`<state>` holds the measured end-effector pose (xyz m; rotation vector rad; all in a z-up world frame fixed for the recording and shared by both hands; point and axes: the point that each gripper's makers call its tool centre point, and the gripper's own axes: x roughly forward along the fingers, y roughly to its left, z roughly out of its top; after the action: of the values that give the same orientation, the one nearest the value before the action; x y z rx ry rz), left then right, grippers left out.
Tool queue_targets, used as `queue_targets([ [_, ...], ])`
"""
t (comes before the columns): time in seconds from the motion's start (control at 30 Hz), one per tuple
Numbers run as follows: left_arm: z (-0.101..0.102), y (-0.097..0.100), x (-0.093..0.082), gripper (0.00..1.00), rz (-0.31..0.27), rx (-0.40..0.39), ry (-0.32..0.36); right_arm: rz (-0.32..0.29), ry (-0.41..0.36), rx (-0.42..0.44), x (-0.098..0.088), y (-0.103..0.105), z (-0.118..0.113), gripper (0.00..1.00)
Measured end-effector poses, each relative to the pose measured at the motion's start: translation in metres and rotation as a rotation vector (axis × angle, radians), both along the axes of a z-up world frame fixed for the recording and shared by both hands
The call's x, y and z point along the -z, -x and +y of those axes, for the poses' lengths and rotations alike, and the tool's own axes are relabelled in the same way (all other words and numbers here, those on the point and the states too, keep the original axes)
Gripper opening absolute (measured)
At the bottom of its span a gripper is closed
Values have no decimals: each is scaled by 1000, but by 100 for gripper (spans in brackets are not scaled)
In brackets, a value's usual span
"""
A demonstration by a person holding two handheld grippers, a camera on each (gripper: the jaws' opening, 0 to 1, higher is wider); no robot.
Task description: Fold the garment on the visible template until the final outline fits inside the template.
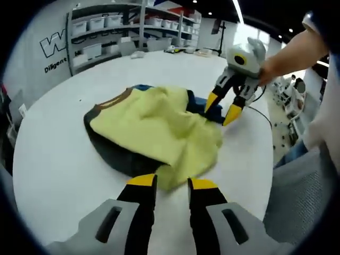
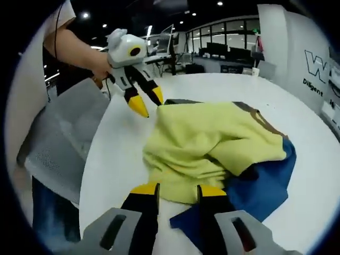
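Observation:
A yellow garment (image 1: 159,125) with a brown collar band (image 1: 117,99) lies rumpled and partly folded on the white table (image 1: 53,159). Dark grey cloth (image 1: 114,154) and blue cloth (image 2: 263,186) stick out from under it; I cannot tell whether these are garment or template. My left gripper (image 1: 172,183) is open, its yellow tips at the garment's near edge. It also shows as the left gripper (image 2: 147,103) just beyond the far edge in the right gripper view. My right gripper (image 2: 178,191) is open over the yellow and blue edge, and shows again as the right gripper (image 1: 222,109).
A grey mesh chair (image 1: 303,196) stands by the table edge, also the chair (image 2: 64,138). Shelves with white bins (image 1: 106,32) line the far wall. A person's arm (image 1: 295,50) holds the right gripper. Desks and monitors (image 2: 223,50) stand beyond the table.

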<state>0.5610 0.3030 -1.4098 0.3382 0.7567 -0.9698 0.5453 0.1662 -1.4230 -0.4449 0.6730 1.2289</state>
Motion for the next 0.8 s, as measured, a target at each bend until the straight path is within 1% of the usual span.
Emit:
queue_targets([
  [0.1,-2,4,5,25,10,11,-7,-5,25,-32,6,4,3,27],
  [0.17,-4,6,6,25,7,22,-15,-23,52,-54,10,3,3,27],
  [0.27,-6,7,4,25,9,17,-6,-42,79,-80,14,3,4,24],
  [0.33,-6,7,5,24,12,13,-3,-40,90,-96,18,4,6,23],
  [0.4,-6,7,4,24,12,10,-1,-51,126,-119,24,6,4,20],
  [0.43,-6,7,3,24,11,10,-1,-91,129,-118,23,1,4,18],
  [0.47,-5,7,3,24,11,9,-1,-61,125,-106,24,4,3,15],
  [0.5,-5,7,2,23,11,7,-1,-67,124,-86,23,1,1,12],
  [0.53,-5,7,2,23,11,4,0,-72,128,-91,23,0,1,10],
  [0.57,-4,8,1,22,11,0,2,-86,140,-103,21,1,0,6],
  [0.6,-4,8,1,22,12,-1,3,-81,142,-103,21,3,0,0],
  [0.67,-4,9,1,22,13,-1,3,-80,148,-104,20,7,1,0],
  [0.73,-5,12,1,21,14,-1,6,-60,150,-96,19,14,1,0],
  [0.8,-7,16,1,21,15,1,7,-65,141,-103,16,21,5,0],
])
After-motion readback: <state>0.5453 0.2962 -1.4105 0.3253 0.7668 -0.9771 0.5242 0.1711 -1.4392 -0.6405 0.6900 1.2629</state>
